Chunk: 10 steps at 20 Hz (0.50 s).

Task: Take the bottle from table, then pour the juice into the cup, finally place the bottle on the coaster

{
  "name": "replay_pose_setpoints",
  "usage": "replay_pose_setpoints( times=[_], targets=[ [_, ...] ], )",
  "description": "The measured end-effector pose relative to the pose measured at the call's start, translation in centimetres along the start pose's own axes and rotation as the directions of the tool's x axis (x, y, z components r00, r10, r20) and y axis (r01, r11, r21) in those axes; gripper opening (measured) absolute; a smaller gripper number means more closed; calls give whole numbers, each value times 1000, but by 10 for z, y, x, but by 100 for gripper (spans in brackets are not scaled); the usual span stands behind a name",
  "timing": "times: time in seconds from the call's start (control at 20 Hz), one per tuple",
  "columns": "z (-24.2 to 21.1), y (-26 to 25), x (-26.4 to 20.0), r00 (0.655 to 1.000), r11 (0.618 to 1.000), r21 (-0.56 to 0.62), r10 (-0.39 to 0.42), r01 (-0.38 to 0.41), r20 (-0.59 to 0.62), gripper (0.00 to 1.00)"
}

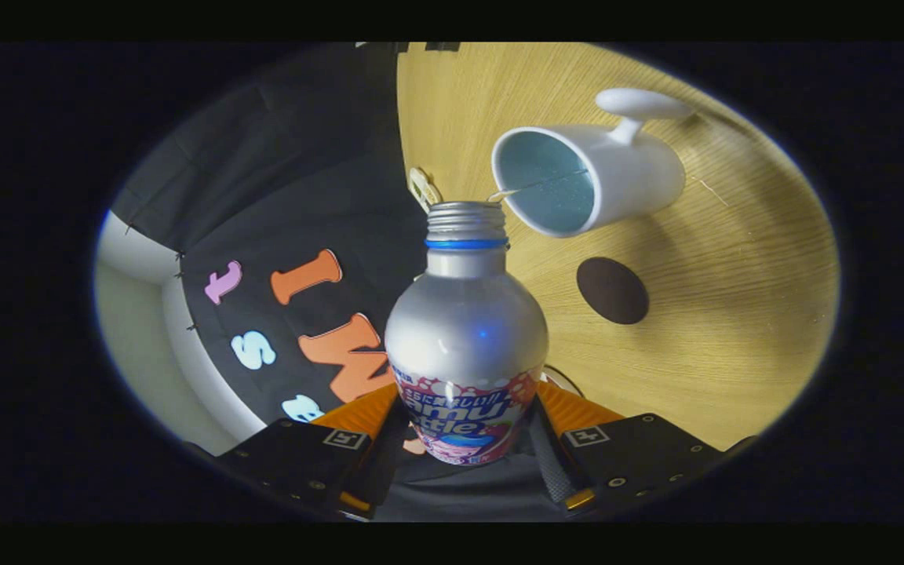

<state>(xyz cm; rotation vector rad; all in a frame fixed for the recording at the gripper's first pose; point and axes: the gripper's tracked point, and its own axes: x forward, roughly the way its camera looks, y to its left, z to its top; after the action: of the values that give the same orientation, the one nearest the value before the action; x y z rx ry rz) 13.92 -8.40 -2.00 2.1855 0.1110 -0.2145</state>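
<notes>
Clearly, from the gripper view, the gripper (pixel 464 439) is clamped on the bottle (pixel 465 353) — one finger presses each side of its labelled lower body, so the bottle sits between the fingers and runs straight ahead along them, open threaded neck pointing away. The whole scene is rolled over: the wooden table (pixel 734 314) stands as a wall on one side, which I judge to mean the bottle is tipped well toward horizontal.

The relation that matters is mouth to cup. The cup (pixel 585 176) lies just beyond the bottle's neck and off to the table side, its open mouth facing the neck, its handle on the far side. The bottle's rim is near the cup's rim, apparently just short of it; I see no clear stream, and whether any juice has landed in the cup's pale interior I cannot tell. The pouring step looks in hand, and wants the neck brought over the rim.

The coaster (pixel 612 290) — a dark round disc — lies flat on the table beside the cup, nearer the gripper, bare.

Count: one bottle, one cup, one coaster.
</notes>
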Motion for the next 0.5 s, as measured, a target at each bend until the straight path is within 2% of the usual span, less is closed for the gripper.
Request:
replay_pose_setpoints(
  times=[0.5],
  targets=[
    [6, 3, -1, 1000, 999, 35, 6, -7, 12, 76]
  ],
)
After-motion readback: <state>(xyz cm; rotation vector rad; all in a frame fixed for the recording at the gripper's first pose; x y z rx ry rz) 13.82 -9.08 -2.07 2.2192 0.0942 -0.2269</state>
